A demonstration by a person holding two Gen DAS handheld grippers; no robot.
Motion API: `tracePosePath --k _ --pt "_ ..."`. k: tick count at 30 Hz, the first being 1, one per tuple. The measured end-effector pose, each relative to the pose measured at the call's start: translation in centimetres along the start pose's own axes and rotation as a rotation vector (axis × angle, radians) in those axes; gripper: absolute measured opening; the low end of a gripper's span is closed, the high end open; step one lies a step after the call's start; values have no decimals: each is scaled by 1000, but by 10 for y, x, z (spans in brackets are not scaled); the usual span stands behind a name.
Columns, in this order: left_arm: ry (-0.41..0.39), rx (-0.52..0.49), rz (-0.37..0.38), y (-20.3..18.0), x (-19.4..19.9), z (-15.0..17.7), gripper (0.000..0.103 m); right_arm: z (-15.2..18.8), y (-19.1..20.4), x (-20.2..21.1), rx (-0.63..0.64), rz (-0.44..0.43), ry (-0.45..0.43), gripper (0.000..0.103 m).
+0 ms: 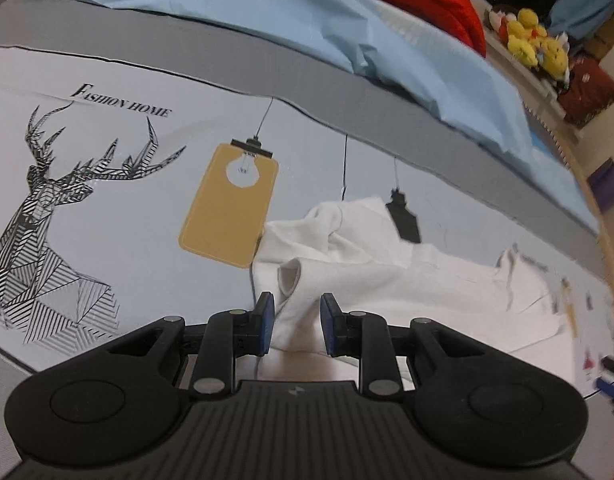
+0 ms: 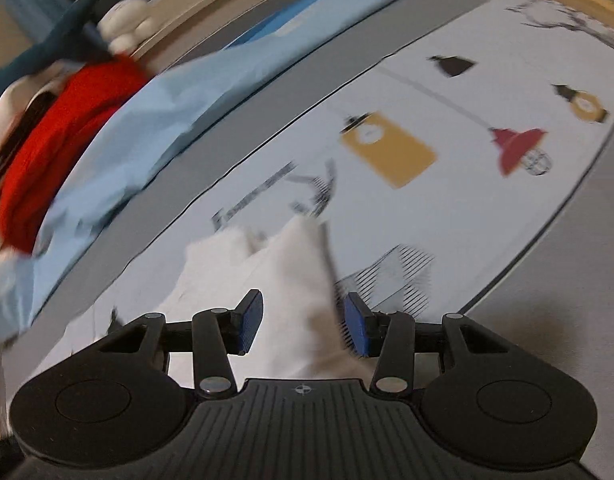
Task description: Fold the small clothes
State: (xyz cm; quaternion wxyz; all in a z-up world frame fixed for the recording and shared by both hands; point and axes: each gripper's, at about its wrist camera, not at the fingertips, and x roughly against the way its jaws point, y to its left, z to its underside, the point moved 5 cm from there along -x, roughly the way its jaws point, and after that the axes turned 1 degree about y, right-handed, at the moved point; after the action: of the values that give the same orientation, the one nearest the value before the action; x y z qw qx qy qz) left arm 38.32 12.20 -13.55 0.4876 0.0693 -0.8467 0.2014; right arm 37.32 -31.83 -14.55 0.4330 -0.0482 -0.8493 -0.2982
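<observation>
White shirt (image 1: 387,280) lies rumpled on the printed bedsheet (image 1: 127,208); my left gripper (image 1: 295,324) and right gripper (image 2: 303,324) straddle cloth, jaws open. Pinching comes next, I reckon.

1. A small white garment (image 1: 387,276) lies crumpled on a bed, on the pale printed panel of the bed cover.
2. It is unfolded and loosely bunched, with soft ridges and creases along its length.
3. One end forms a rolled tube-like opening, a sleeve or leg, with a darker inside.
4. The right wrist view shows the same white cloth (image 2: 291,280) raised into a peak; blur hides finer detail.
</observation>
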Motion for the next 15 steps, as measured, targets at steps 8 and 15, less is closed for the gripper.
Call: tracePosePath --k 8,15 --pt "-67 -119 39 -22 32 -8 4 -6 -6 -6 -72 -12 30 48" --pt "95 -335 -6 -29 85 17 22 6 -1 1 -87 21 83 48"
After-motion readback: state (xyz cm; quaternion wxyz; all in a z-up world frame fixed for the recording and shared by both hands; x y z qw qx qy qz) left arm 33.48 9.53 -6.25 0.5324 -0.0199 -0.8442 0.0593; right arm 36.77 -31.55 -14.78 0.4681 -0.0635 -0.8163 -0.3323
